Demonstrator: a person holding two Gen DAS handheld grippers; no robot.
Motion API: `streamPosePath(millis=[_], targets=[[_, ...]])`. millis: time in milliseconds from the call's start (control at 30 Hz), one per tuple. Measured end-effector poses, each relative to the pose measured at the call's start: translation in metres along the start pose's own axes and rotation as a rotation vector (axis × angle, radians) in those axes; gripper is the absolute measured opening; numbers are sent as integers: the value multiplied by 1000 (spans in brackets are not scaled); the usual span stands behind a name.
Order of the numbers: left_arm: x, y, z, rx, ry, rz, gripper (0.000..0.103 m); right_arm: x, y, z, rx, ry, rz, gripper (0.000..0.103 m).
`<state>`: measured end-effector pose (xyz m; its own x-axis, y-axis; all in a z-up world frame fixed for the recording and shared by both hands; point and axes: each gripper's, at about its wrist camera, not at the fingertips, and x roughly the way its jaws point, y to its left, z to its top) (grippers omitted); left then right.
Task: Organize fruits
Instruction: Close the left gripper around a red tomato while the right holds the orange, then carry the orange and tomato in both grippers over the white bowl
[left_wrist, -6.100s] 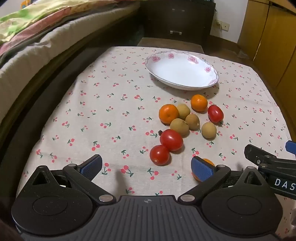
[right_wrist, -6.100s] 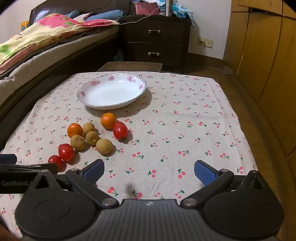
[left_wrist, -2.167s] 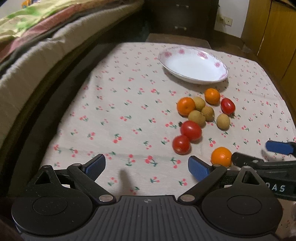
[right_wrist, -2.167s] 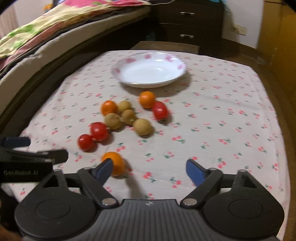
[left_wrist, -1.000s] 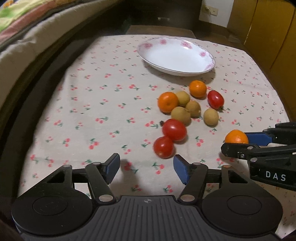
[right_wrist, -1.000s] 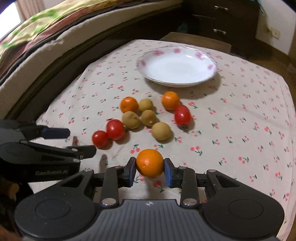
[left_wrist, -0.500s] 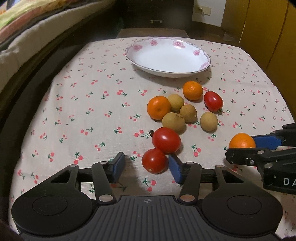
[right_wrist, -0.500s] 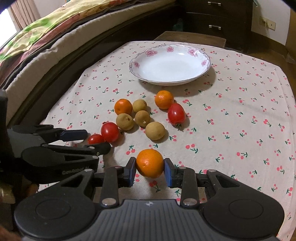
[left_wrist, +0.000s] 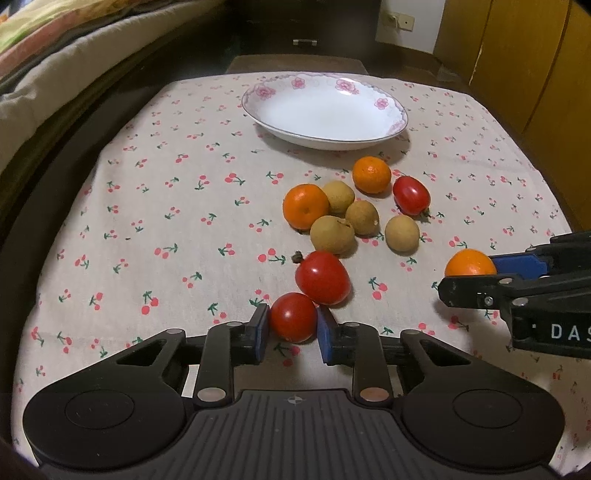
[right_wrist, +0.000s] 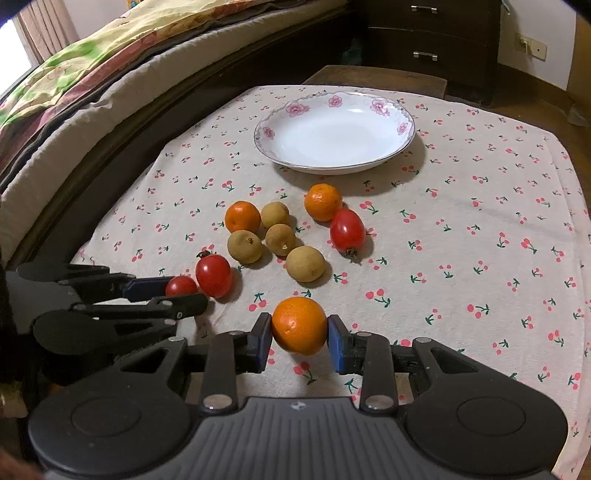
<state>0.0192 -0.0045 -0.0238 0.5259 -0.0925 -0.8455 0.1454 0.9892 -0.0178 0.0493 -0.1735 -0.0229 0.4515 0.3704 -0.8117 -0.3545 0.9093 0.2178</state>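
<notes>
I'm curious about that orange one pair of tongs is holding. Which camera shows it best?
The right wrist view: the held orange sits front and centre, whole, pinched between the right tongs. The left wrist view shows only its top, far to the side, with the tongs' black finger covering its lower part.

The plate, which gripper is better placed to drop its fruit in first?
Right, probably: the right gripper already holds its orange with an open path to the plate, while the left gripper is only closing around a tomato.

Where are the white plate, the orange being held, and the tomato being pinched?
white plate (right_wrist: 334, 142): right wrist view, bare centre.
held orange (right_wrist: 299, 331): right wrist view, front face.
pinched tomato (left_wrist: 292, 316): left wrist view, top.
</notes>
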Motion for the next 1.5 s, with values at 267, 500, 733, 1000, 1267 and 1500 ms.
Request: streamPosePath(millis=[267, 500, 733, 1000, 1267, 1500], targets=[[-9, 4, 2, -34, -5, -16, 34, 0, 2, 2, -3, -4, -2, 33], [-17, 1, 9, -45, -30, -37, 34, -3, 3, 8, 0, -26, 2, 33], [-23, -3, 21, -48, -60, -57, 34, -7, -1, 19, 16, -59, 1, 33], [-23, -5, 46, -50, -94, -73, 35, -10, -6, 42, 22, -109, -5, 33], [-16, -6, 78, -43, -126, -73, 35, -9, -16, 67, 31, -139, -28, 33], [-4, -4, 99, -49, -132, -69, 35, 0, -21, 86, 28, -148, -33, 33]])
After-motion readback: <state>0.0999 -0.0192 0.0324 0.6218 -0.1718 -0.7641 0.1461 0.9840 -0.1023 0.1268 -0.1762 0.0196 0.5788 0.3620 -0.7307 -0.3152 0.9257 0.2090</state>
